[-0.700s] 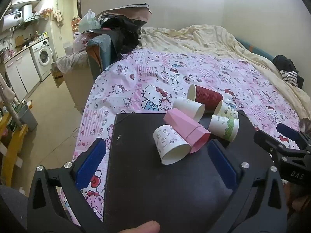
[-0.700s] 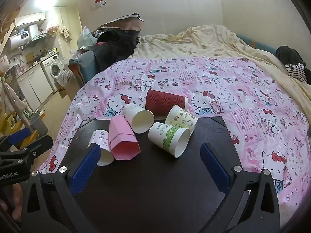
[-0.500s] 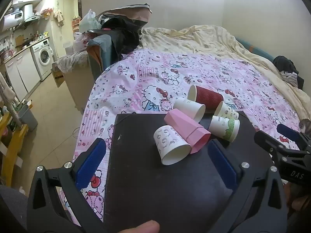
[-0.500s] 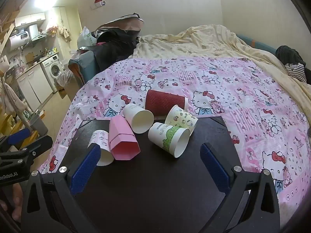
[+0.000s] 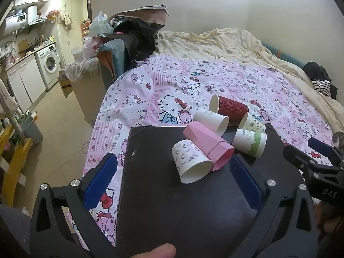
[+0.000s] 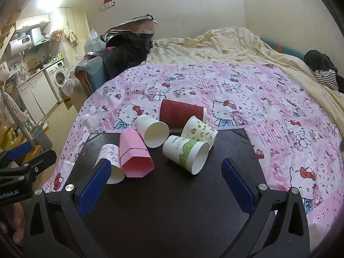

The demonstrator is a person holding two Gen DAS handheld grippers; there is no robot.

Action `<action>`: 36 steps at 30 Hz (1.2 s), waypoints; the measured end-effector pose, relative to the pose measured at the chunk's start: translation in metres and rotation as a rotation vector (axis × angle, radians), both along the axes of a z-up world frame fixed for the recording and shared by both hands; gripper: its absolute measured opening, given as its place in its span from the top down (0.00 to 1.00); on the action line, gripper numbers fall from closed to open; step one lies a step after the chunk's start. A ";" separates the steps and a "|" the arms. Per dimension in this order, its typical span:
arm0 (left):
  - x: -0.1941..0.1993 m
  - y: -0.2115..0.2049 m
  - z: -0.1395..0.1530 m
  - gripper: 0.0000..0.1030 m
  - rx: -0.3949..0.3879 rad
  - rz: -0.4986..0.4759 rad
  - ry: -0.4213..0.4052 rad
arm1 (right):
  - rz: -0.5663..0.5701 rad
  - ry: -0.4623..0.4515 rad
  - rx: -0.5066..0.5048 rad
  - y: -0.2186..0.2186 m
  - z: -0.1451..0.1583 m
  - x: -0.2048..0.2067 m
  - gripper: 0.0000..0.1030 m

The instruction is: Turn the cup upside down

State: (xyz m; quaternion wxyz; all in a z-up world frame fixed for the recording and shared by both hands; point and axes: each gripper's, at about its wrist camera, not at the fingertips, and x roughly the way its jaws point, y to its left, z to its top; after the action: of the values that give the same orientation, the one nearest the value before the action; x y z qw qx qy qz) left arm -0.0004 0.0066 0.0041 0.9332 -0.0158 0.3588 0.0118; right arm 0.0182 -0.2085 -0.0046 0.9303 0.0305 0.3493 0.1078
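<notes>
Nothing was flipped yet. My left gripper [image 5: 172, 172] was spread wide and empty. On the board [image 6: 172, 204], left to right, six cups lay on their sides: cartoon cup [image 6: 109, 157], pink cup [image 6: 134, 152], white cup [image 6: 151, 131], red cup [image 6: 181, 112], seemingly partly off the board, pale-green cup [image 6: 200, 129], green-banded cup [image 6: 187, 153]. My right gripper [image 6: 167, 176] was spread, empty.

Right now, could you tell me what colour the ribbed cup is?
Dark red ribbed cup, clearest in the right wrist view.

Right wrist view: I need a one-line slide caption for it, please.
Open right gripper hovers over a black board where six cups lie on their sides, none flipped yet.
</notes>
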 end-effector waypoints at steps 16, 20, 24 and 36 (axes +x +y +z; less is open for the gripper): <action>0.000 -0.003 -0.005 0.00 0.001 0.003 0.005 | -0.004 0.000 -0.005 -0.008 -0.002 0.001 0.00; 0.000 -0.004 -0.006 0.00 0.002 0.002 0.004 | -0.003 0.000 -0.005 -0.010 -0.004 0.002 0.00; 0.000 -0.004 -0.007 0.00 0.003 0.003 0.004 | -0.008 -0.002 -0.005 -0.005 0.000 0.000 0.00; 0.000 -0.001 -0.006 0.00 0.001 0.005 0.007 | -0.008 0.000 -0.005 -0.003 0.000 -0.001 0.00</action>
State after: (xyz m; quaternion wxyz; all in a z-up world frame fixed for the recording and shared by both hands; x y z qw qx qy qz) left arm -0.0009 0.0052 -0.0016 0.9318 -0.0162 0.3622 0.0142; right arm 0.0174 -0.2117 -0.0044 0.9309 0.0298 0.3492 0.1032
